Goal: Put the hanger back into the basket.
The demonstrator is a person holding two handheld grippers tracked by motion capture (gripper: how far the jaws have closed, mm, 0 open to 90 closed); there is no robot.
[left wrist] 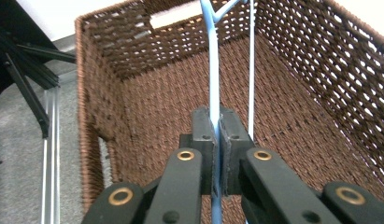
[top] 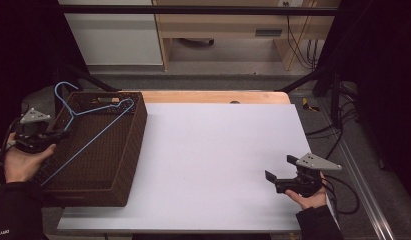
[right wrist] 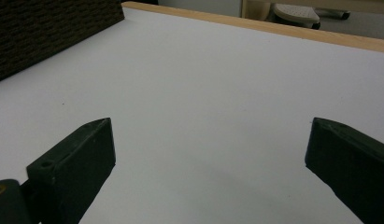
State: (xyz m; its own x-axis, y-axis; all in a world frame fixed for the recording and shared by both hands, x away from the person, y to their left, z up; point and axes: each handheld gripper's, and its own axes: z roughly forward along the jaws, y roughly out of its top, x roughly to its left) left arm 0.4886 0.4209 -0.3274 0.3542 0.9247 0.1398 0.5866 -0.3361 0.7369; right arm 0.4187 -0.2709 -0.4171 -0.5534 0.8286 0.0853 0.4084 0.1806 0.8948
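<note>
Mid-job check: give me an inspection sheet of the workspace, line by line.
Surface: white table with a wooden far edge, bare in the middle.
Job's things: blue wire hanger lying across the brown wicker basket, hook past its far left corner.
Clutter: nothing seen.
Grippers: left gripper shut on the hanger wire over the basket; right gripper open, holding nothing, above the table.
Cables: black cable trailing from the right gripper.
Surroundings: wooden furniture behind, dark frame rails.

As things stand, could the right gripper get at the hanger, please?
Probably not without a long move. The right gripper sits open at the table's near right corner, while the hanger lies across the basket at the far left, already clamped by the left gripper. Nothing blocks the way between.
</note>
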